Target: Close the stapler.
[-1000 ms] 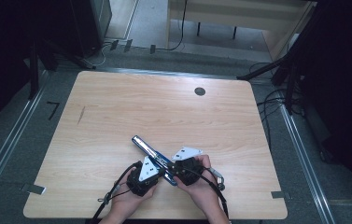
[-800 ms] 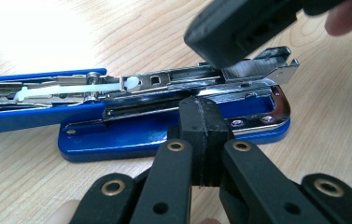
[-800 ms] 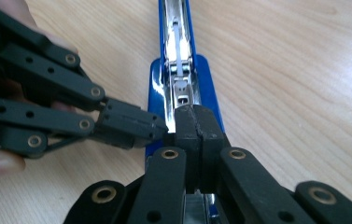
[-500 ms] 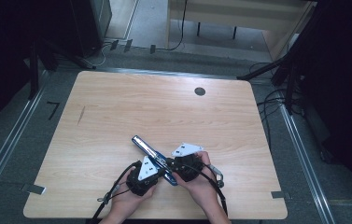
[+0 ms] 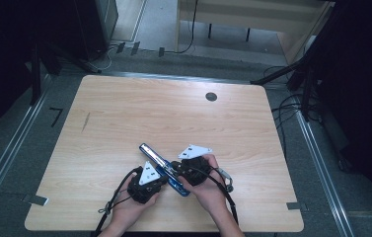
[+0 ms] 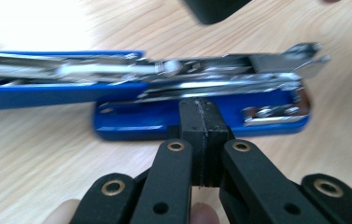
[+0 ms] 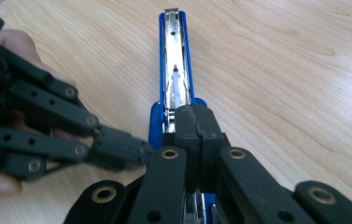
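A blue stapler [image 5: 160, 163] lies swung open on the wooden table [image 5: 173, 113], its metal staple channel [image 7: 176, 60] facing up and its blue base [image 6: 131, 123] flat on the wood. My left gripper [image 5: 163, 178] is shut, with nothing between the jaws. Its tips [image 6: 205, 109] rest against the side of the blue base. My right gripper [image 5: 174, 169] is also shut, and its closed tips [image 7: 193, 114] sit over the stapler's hinge end. In the right gripper view, the left gripper [image 7: 117, 147] comes in from the left beside the stapler.
A dark round grommet [image 5: 211, 96] sits near the table's far edge and a small dark mark [image 5: 86, 121] at the left. Both hands work close to the near edge. Cables [image 5: 112, 202] trail from the grippers. Beyond the table are dark stands and floor cables.
The grey plate on the right gripper has edged slightly away from the person. The stapler and the left gripper stay in place.
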`<state>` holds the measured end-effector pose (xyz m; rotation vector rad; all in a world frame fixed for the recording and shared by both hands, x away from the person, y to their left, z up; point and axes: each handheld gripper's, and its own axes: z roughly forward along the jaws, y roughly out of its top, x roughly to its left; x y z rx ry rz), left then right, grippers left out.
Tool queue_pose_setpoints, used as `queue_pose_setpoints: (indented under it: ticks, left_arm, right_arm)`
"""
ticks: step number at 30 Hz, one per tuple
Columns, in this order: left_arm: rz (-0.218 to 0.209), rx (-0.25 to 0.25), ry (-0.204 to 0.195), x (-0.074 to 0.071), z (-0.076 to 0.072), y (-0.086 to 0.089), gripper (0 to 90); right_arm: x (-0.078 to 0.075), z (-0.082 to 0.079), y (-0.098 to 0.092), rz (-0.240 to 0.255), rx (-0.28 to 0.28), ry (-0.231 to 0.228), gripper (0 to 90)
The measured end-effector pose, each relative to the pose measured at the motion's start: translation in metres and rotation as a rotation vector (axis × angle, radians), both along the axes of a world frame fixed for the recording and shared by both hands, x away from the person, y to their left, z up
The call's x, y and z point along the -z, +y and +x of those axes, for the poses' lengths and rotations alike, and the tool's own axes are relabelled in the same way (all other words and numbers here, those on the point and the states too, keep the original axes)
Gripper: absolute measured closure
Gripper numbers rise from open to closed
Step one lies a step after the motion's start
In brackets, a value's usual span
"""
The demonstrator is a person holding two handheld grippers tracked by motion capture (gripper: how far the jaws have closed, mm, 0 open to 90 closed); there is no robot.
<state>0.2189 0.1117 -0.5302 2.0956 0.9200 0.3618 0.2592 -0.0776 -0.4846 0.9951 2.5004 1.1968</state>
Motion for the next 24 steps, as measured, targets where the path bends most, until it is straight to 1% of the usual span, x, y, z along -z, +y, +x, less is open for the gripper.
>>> queue_pose_setpoints:
  ticks: [4, 6, 8, 10, 13, 14, 17, 20, 24]
  left_arm:
    - [-0.024, -0.049, 0.014, -0.001, 0.009, 0.017, 90.0]
    - [-0.020, -0.066, 0.023, 0.000, 0.012, 0.023, 90.0]
    - [-0.018, -0.081, 0.022, 0.000, 0.014, 0.027, 90.0]
    - [-0.008, -0.098, 0.009, 0.000, 0.016, 0.030, 90.0]
    - [-0.011, -0.115, 0.012, 0.000, 0.020, 0.035, 90.0]
    - [-0.003, -0.121, 0.009, -0.001, 0.021, 0.036, 90.0]
    - [-0.018, -0.139, 0.011, -0.002, 0.025, 0.039, 90.0]
    - [-0.013, -0.148, 0.011, -0.001, 0.028, 0.041, 90.0]
    - [-0.017, -0.160, 0.013, 0.000, 0.031, 0.043, 90.0]
  right_arm:
    - [0.000, 0.003, 0.003, -0.006, 0.001, 0.002, 90.0]
    - [-0.001, 0.005, 0.005, -0.010, 0.000, -0.001, 90.0]
    - [-0.002, 0.006, 0.009, -0.009, 0.000, 0.001, 90.0]
    - [-0.002, 0.007, 0.013, -0.011, -0.008, -0.002, 90.0]
    - [-0.002, 0.009, 0.019, -0.012, -0.013, -0.002, 90.0]
    - [-0.002, 0.010, 0.022, -0.014, -0.016, -0.002, 90.0]
    - [-0.002, 0.011, 0.028, -0.018, -0.023, -0.005, 90.0]
    - [0.000, 0.015, 0.032, -0.027, -0.023, -0.011, 90.0]
    - [0.001, 0.020, 0.038, -0.008, -0.023, 0.001, 90.0]
